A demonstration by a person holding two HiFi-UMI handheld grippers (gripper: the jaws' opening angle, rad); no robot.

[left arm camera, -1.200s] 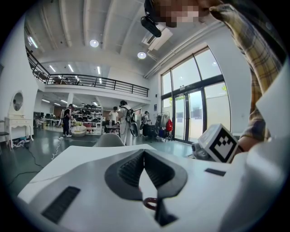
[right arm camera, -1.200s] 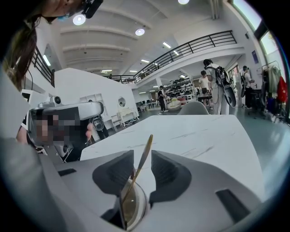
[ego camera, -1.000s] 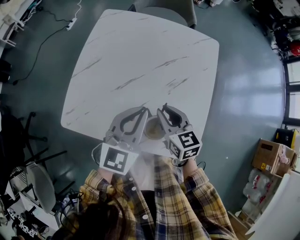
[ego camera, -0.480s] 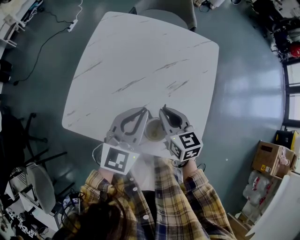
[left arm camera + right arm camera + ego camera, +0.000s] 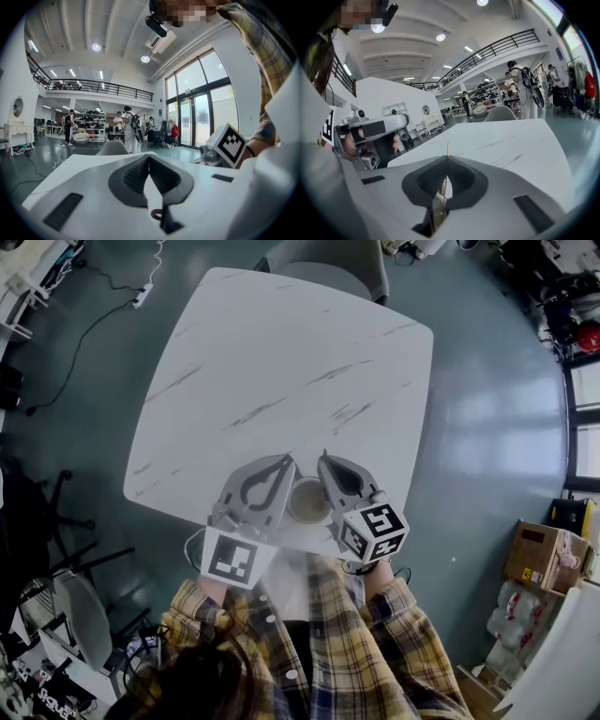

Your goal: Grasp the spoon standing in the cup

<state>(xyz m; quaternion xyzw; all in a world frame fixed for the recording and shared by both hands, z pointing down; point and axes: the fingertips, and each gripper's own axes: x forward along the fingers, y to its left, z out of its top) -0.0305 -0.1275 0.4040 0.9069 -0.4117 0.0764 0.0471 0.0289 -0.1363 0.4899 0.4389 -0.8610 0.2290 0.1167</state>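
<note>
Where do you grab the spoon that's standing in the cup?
Grab the spoon by its thin handle, above the cup, coming from the side. It stands upright, so only the handle pokes out. The right gripper is shut on it there.

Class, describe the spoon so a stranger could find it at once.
Find the white marble table; a cup stands at its near edge. The spoon is the thin gold handle there, upright and clamped in the right tool, whose jaws have just closed; no neighbour is as slim.
</note>
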